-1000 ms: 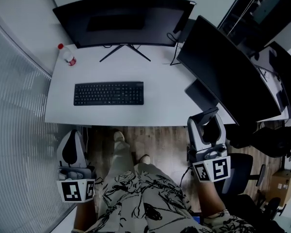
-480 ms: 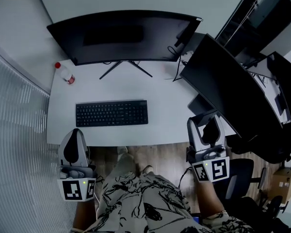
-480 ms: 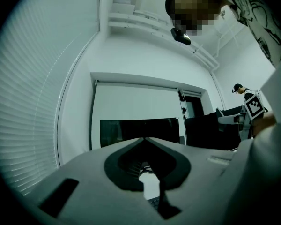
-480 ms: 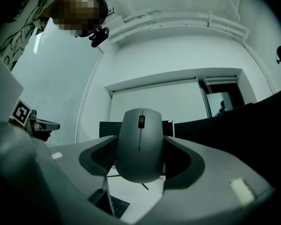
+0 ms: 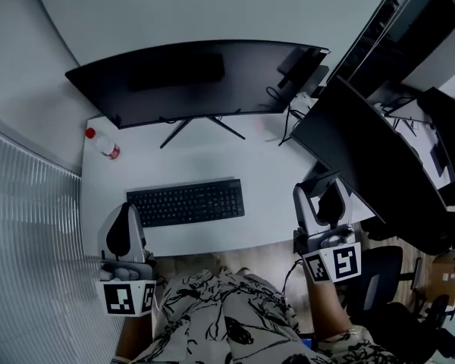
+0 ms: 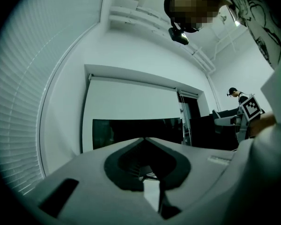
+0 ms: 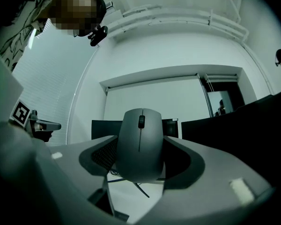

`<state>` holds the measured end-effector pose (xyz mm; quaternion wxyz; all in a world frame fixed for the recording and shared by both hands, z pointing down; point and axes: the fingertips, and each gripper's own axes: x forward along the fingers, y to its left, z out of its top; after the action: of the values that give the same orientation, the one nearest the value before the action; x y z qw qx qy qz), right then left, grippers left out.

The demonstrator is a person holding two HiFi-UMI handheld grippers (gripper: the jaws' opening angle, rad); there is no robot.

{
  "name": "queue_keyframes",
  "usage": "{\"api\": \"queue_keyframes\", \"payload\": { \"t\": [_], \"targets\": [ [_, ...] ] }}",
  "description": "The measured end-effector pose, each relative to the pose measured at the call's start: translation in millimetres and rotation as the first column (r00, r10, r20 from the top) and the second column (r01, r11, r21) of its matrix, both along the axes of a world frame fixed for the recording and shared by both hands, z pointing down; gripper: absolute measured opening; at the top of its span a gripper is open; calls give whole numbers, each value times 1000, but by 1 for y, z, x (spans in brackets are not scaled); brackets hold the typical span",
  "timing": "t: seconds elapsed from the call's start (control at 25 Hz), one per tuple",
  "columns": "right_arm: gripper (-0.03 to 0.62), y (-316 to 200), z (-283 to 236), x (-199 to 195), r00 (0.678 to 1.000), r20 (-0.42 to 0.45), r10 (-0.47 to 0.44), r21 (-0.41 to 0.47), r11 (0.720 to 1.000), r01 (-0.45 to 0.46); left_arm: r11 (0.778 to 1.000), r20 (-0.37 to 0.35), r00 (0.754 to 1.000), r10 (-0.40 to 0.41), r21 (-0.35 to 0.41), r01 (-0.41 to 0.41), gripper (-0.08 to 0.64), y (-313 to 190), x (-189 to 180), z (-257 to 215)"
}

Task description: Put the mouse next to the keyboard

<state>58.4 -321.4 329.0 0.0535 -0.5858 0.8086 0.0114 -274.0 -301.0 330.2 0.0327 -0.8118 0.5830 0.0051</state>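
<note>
A black keyboard (image 5: 186, 202) lies on the white desk (image 5: 269, 184), near its front edge. My right gripper (image 5: 324, 193) is shut on a grey mouse (image 7: 140, 144), which stands upright between the jaws with its scroll wheel facing the camera. That gripper hovers at the desk's front right, to the right of the keyboard. The mouse shows only as a dark shape (image 5: 332, 202) in the head view. My left gripper (image 5: 120, 232) is shut with nothing in it, at the desk's front left corner just below the keyboard's left end. Its jaws (image 6: 145, 144) meet at the tips.
A wide curved monitor (image 5: 197, 78) stands behind the keyboard. A second dark monitor (image 5: 371, 165) angles across the desk's right side, close to my right gripper. A small bottle with a red cap (image 5: 105, 145) sits at the back left. An office chair (image 5: 381, 268) is at lower right.
The desk has come nearer to me and sits lower in the head view. Both grippers now reach the desk's front edge instead of hanging over the floor. The mouse stays held.
</note>
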Motion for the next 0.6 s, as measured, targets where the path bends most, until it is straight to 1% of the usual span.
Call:
{"api": "queue_keyframes", "payload": {
  "t": [0.2,0.4,0.52,0.6],
  "targets": [
    [301,-13,10,-10,999,-11,52,-43,998,-52,998,0,999,53,-31,-53,-5,-22,-10,9],
    [301,-22,35,-11,997,-58,59,-121,990,-65,994,-28,996,80,-73,-82,-5,-38,-8,21],
    [301,-27,54,-5,995,-79,57,-166,984,-69,993,-30,996,78,-87,-81,-5,-40,-1,28],
    [301,-33,68,-2,994,-97,47,-192,979,-65,993,-33,998,59,-96,-62,-5,-44,2,33]
  ]
}}
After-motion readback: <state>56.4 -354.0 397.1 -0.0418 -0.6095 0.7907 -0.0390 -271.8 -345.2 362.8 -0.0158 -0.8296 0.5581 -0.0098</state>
